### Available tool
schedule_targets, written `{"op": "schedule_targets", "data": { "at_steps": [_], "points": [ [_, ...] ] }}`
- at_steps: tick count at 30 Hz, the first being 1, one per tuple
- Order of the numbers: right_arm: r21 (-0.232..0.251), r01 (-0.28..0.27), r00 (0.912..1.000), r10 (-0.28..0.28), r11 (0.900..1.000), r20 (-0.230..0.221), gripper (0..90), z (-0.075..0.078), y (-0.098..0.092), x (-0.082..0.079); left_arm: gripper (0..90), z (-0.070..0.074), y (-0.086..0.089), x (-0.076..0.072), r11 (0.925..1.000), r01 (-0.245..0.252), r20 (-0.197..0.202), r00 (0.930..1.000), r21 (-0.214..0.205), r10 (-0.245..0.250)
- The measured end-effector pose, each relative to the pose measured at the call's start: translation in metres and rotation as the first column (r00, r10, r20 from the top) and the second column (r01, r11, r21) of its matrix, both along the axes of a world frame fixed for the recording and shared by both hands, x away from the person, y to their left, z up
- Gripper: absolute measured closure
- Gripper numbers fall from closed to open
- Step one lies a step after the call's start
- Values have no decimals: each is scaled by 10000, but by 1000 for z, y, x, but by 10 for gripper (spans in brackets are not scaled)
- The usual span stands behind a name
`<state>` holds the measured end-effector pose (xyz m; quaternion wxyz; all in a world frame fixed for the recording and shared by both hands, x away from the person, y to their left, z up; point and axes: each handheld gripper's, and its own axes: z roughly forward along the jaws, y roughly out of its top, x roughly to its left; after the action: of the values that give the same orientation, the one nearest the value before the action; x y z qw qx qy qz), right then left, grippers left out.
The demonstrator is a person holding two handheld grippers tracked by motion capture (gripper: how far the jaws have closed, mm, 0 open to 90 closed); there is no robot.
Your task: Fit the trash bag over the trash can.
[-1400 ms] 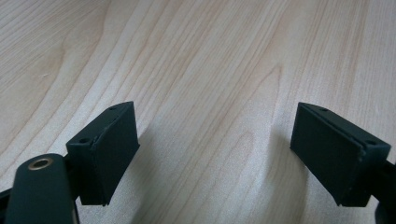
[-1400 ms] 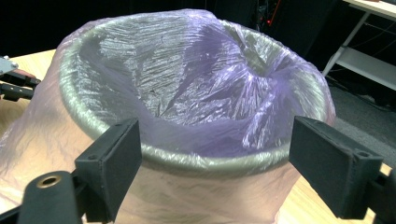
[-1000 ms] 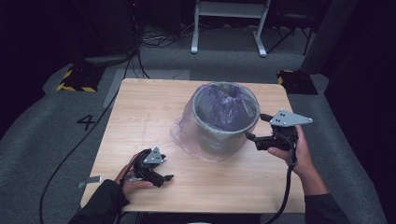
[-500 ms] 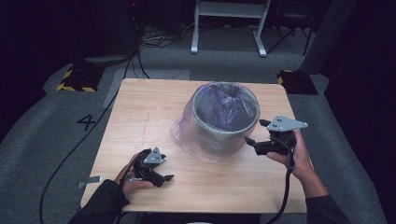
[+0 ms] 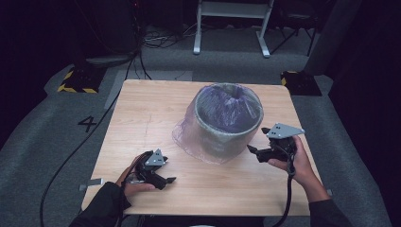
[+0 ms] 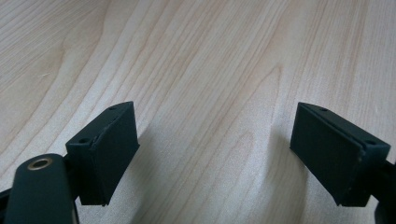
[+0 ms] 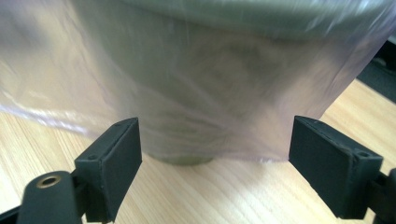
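Note:
A grey round bin [image 5: 229,124] stands mid-table, lined with a thin purple plastic bag [image 5: 189,137] that drapes over its rim and down its outside to the tabletop. My right gripper [image 5: 253,152] hovers low at the bin's right side, pointing at it, jaws open and empty. In the right gripper view the bag-covered bin wall [image 7: 205,98] fills the space beyond the open pads [image 7: 116,158]. My left gripper [image 5: 169,180] rests near the table's front left, open, with only bare wood [image 6: 215,93] between its pads [image 6: 109,149].
The wooden table [image 5: 142,113] has free surface at left and front. Beyond it on the grey floor lie cables [image 5: 156,40], a white frame's legs [image 5: 231,28] and yellow-black striped blocks [image 5: 75,80]. A cable [image 5: 287,198] trails from my right gripper.
My right gripper has sunk lower beside the bin and drawn slightly back toward the front edge. The left gripper has stayed put.

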<state>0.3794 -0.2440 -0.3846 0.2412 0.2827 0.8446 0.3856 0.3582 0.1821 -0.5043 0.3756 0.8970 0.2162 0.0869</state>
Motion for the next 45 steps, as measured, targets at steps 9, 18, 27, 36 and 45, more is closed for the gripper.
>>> {"op": "schedule_targets", "data": {
  "at_steps": [9, 18, 27, 36, 45],
  "points": [
    [-238, 99, 9988, -110, 9997, -486, 173, -19, -5, 3, 146, 0, 0, 0, 10000, 3, 0, 10000, 1, -3],
    [-471, 282, 9954, -323, 9985, -898, 173, -38, -14, 4, 145, 0, 0, 0, 10000, 1, -1, 10000, 0, -1],
    [-641, 404, 9902, -485, 9971, -1309, 174, -56, -23, 2, 145, 0, 0, 0, 10000, -1, -1, 10000, 0, 1],
    [-999, 584, 9861, -730, 9933, -1493, 174, -73, -32, -3, 145, 0, 0, 0, 10000, -1, 0, 10000, 0, 1],
    [-981, 730, 9809, -893, 9925, -1727, 174, -87, -43, -11, 146, 0, 0, 0, 10000, 0, 2, 10000, 1, 0]
  ]
}}
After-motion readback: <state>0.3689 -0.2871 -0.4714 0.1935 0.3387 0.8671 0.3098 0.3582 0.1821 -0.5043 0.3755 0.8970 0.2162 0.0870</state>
